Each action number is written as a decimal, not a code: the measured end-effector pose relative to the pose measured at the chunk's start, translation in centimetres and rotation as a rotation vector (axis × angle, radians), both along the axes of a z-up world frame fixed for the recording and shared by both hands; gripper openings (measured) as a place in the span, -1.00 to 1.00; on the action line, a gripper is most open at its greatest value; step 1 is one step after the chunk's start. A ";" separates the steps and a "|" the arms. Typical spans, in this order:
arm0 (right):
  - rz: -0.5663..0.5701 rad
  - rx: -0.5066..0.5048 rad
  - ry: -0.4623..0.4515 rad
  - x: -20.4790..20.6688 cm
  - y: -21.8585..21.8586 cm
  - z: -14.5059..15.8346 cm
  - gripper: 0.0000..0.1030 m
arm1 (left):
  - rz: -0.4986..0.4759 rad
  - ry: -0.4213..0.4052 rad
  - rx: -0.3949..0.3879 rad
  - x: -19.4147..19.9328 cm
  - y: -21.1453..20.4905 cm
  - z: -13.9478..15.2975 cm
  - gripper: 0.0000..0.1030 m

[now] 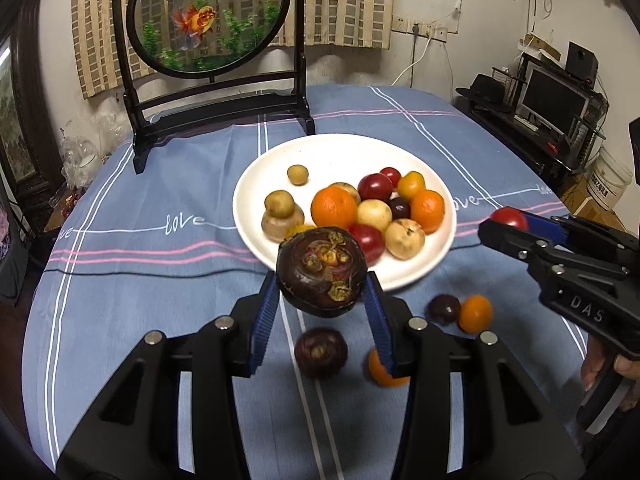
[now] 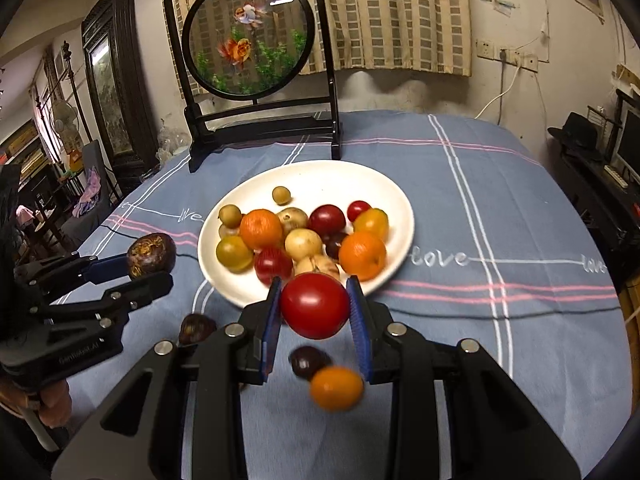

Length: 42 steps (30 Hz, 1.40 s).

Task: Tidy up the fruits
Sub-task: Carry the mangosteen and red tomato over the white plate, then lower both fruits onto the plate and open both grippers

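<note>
Blue tablecloth (image 1: 160, 280), left gripper (image 1: 322, 280) tilted down clamping mangosteen (image 1: 322, 270)

- A dark purple mangosteen (image 1: 322, 272), stem end towards the camera, is clamped between blue pads, lifted above the cloth near the plate.
- A glossy red tomato (image 2: 315, 305) is likewise pinched and lifted.
- The white plate (image 1: 340, 152) carries heaped oranges, red, yellow and tan fruits.
- Several loose fruits (image 1: 460, 312) lie on the near cloth.

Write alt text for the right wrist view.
The right tool grips a round red tomato above a blue striped tablecloth, in front of a white plate piled with mixed fruit. At left, the left tool holds a dark purple mangosteen.
</note>
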State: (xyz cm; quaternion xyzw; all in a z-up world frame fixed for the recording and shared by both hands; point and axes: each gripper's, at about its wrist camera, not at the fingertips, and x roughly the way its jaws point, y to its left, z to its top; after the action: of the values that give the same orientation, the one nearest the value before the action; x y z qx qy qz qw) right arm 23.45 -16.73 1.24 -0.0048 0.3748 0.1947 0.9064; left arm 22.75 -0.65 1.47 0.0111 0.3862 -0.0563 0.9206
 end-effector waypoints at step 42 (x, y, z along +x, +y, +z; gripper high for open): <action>-0.092 0.097 0.075 4.7 -3.4 -1.9 0.23 | 0.089 0.013 0.040 3.0 0.4 -1.2 0.55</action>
State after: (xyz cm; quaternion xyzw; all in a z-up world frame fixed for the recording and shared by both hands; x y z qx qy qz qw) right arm 28.13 -20.14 -0.71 0.0634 0.3984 0.1710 0.8989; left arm 25.77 -0.26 0.27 0.0117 0.3931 -0.0076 0.9194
